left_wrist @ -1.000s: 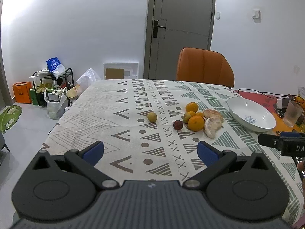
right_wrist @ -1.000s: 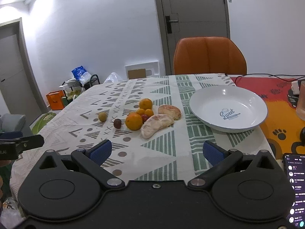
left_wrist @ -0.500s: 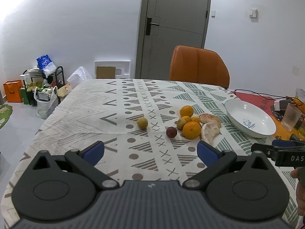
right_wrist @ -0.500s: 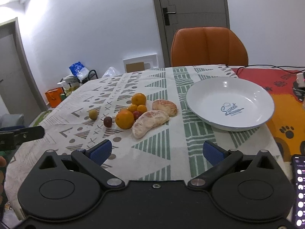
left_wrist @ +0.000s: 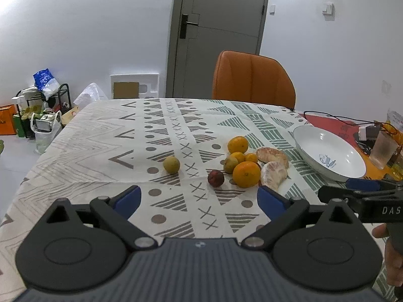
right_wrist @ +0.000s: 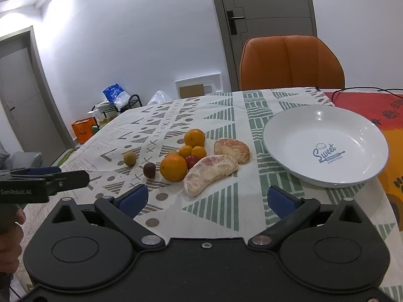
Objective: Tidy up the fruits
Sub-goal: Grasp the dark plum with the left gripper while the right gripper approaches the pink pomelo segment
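Observation:
A cluster of fruit lies on the patterned tablecloth: a large orange (left_wrist: 246,174) (right_wrist: 173,167), a second orange (left_wrist: 237,144) (right_wrist: 194,138), small tangerines (right_wrist: 192,151), two peeled pomelo pieces (left_wrist: 273,172) (right_wrist: 210,173), a dark red plum (left_wrist: 215,178) (right_wrist: 149,170) and a yellow-green fruit (left_wrist: 171,165) (right_wrist: 129,158) apart at the left. An empty white bowl (left_wrist: 327,151) (right_wrist: 325,148) stands to the right. My left gripper (left_wrist: 199,198) is open and empty, just short of the plum. My right gripper (right_wrist: 206,197) is open and empty, just short of the near pomelo piece.
An orange chair (left_wrist: 253,76) stands at the table's far edge. A glass (left_wrist: 384,149), cables and small items sit on the red mat at the right. Bags and a rack (left_wrist: 40,115) stand on the floor at the left.
Both grippers have moved forward toward the fruit, which now looms larger. Both stay open and empty.

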The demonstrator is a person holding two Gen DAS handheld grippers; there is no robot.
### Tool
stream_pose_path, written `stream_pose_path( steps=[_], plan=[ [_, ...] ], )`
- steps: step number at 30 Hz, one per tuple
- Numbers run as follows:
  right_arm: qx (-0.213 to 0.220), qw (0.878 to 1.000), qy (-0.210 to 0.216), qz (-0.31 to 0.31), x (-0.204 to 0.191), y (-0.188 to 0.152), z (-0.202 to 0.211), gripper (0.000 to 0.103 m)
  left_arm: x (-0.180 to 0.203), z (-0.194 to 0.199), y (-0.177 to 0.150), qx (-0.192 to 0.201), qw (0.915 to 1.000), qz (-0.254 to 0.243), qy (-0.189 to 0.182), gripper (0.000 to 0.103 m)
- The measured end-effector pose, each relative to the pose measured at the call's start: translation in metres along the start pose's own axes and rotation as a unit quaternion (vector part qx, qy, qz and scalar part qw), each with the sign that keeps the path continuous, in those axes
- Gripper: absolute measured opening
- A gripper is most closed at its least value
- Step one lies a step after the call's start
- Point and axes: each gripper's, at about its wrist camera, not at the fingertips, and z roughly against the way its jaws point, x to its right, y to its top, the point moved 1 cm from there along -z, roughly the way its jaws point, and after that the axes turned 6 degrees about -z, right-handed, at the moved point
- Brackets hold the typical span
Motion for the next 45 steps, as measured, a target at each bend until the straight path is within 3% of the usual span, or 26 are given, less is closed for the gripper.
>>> stream_pose_path(
  steps=[8, 14, 19, 30, 38, 45],
  plan=[
    [-0.011, 1.000, 0.001, -0.003, 0.000, 0.003, -0.020, 0.095, 0.001, -0.021, 0.007, -0.001, 0.9999, -0.012, -0.009, 0.087],
    [-0.023, 1.000, 0.001, -0.003, -0.001, 0.005, -0.036, 0.089, 0.001, -0.044, 0.007, -0.017, 0.9996, -0.005, -0.021, 0.067],
    [-0.038, 0.999, -0.004, -0.012, 0.000, 0.004, -0.051, 0.087, 0.000, -0.060, 0.006, -0.028, 0.9992, 0.004, -0.027, 0.059],
    [-0.054, 0.998, -0.006, -0.032, 0.005, 0.004, -0.074, 0.076, 0.004, -0.089, 0.006, -0.047, 0.9984, 0.003, -0.033, 0.052],
    [-0.054, 0.998, -0.012, -0.023, 0.000, 0.005, -0.081, 0.075, 0.007, -0.109, 0.005, -0.058, 0.9978, -0.003, -0.032, 0.051],
    [-0.053, 0.998, -0.018, -0.017, -0.001, 0.008, -0.088, 0.076, 0.007, -0.118, 0.008, -0.052, 0.9982, -0.009, -0.029, 0.044]
  ],
)
